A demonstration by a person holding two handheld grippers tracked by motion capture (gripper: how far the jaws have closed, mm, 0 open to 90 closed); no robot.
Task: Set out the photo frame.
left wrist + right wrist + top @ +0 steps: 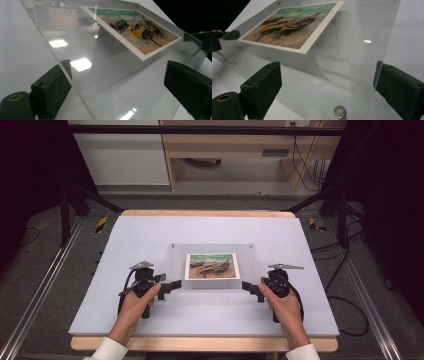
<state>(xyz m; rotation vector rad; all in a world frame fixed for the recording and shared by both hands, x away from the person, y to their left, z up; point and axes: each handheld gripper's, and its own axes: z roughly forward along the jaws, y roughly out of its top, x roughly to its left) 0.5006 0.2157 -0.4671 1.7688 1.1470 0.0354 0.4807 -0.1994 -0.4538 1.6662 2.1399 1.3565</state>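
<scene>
Nearest the table's front edge, my two hands come in from below, each holding a black two-jaw gripper. At the left, my left gripper [172,285] points toward the near-left corner of a clear acrylic photo frame [172,265]. Its jaws stand wide apart, and in the left gripper view [117,85] the frame's transparent edge crosses the gap between them. I cannot tell whether either jaw touches it. My right gripper [249,288] mirrors this at the near-right corner. In the right gripper view [327,85] its jaws are likewise spread on either side of the panel, clamping nothing. A small round metal stud [339,111] sits at the frame's corner just ahead of them.

Farther out, the frame lies at the middle of the white table [140,232], with its long axis running left to right. Its near edge is between my grippers and its far edge is toward the back of the table. Sandwiched inside is a landscape print of beached boats [212,265], top side away from me. Two more studs mark the frame's far corners.
</scene>
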